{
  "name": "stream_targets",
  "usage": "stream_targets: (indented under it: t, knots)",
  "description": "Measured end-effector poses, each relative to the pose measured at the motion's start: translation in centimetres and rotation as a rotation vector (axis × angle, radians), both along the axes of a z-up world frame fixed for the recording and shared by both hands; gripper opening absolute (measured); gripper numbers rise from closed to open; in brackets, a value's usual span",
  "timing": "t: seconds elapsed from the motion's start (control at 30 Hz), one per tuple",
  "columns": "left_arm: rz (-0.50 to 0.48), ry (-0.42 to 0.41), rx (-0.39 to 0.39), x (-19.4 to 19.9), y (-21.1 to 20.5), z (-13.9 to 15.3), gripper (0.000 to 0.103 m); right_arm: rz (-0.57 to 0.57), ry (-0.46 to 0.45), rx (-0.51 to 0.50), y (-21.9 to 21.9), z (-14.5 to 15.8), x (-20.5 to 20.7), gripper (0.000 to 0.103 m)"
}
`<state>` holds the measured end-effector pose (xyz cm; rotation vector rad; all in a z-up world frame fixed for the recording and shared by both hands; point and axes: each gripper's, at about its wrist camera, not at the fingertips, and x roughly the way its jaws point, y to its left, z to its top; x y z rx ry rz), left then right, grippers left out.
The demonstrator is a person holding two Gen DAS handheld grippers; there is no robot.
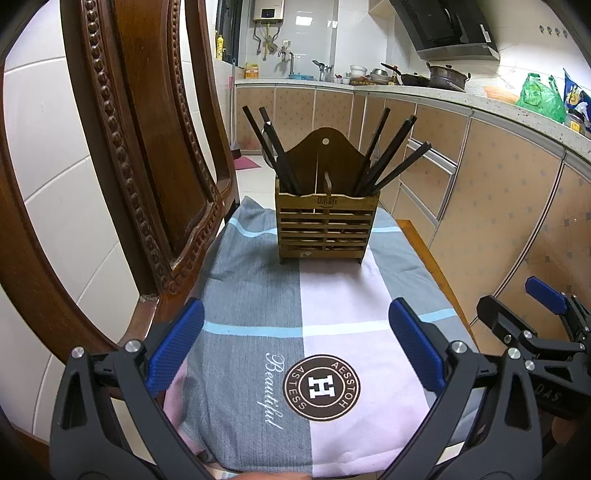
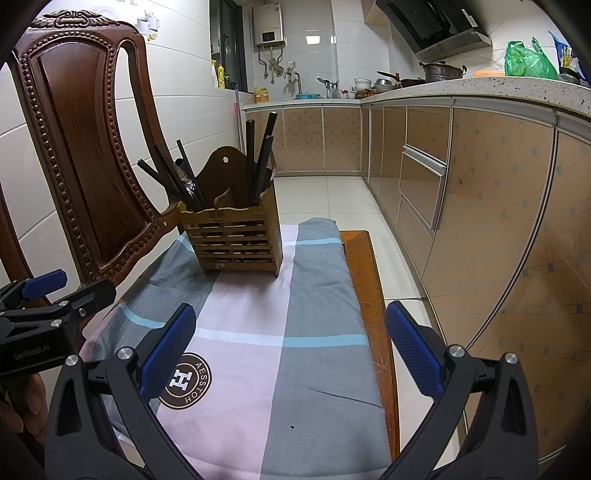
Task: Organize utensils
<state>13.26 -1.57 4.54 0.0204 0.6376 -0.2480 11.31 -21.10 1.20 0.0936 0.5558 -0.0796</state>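
— While hovering low over the cloth (image 1: 258, 295), left gripper (image 1: 295, 339) spread wide, blue pads (image 1: 177, 343) far apart, nothing between them, touching nothing.

— Same with the right gripper (image 2: 290, 345): gaping wide, empty, raised above the cloth's right half and the wooden seat edge (image 2: 369, 295). Also visible at the lower right of the left view, beside the other.

— And the utensils?

— Standing in the wooden holder (image 1: 327, 221), centre of the left view, upper left of centre in the right one. Dark chopsticks (image 1: 273, 147) leaning out to the left from one compartment, more fanning to the right from the other. Well apart from both grippers.

— Resting on what?

— On the far end of the grey-and-pink checked cloth, printed with a brown round "H" logo (image 1: 321, 387) near the bottom. Carved chair back (image 1: 140, 147) filling the left side.

— Beyond that?

— White tiled floor (image 2: 332, 199), peach cabinets (image 2: 480, 221) along the right, speckled countertop (image 2: 480, 88) with pots and a green bag (image 2: 528, 61) at upper right, water heater (image 2: 269, 24) top centre.
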Motion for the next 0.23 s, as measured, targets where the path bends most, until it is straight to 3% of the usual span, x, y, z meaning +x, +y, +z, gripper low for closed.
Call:
stream_targets:
  t: [0.23]
  knots:
    - [-0.006, 0.006, 0.013, 0.09, -0.27, -0.15, 0.099, 0.001, 0.0, 0.0, 0.02, -0.01, 0.01, 0.1]
